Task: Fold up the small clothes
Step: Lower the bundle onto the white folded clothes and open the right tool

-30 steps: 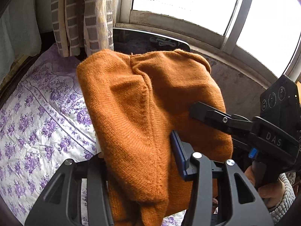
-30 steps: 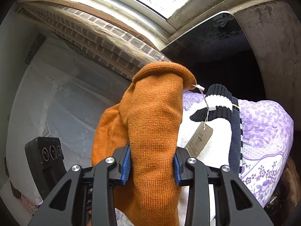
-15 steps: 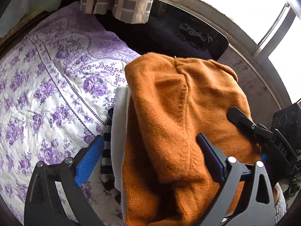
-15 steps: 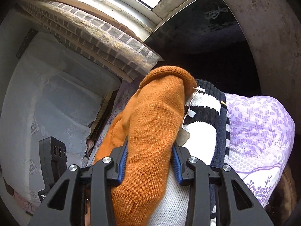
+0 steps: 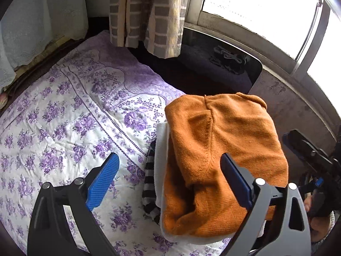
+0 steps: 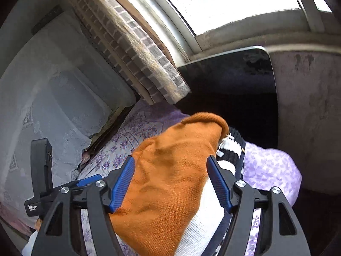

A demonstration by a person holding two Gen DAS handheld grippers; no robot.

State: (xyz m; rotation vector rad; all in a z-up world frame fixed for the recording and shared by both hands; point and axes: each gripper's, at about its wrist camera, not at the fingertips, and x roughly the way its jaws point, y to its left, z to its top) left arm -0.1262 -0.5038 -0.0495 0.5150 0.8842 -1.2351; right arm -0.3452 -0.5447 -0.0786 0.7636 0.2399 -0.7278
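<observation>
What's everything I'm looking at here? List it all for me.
Folded sweater: one, orange, on top of the pile.
Knit garment: one, white, under the sweater.
Striped garment: one, black and white, at the pile's edge.
Bedspread: one, white with purple flowers, under the pile.
Curtain: one, grey-beige checked, by the window.
Left gripper: black, blue pads, open.
Right gripper: black, blue pads, jaws opening around the sweater.
</observation>
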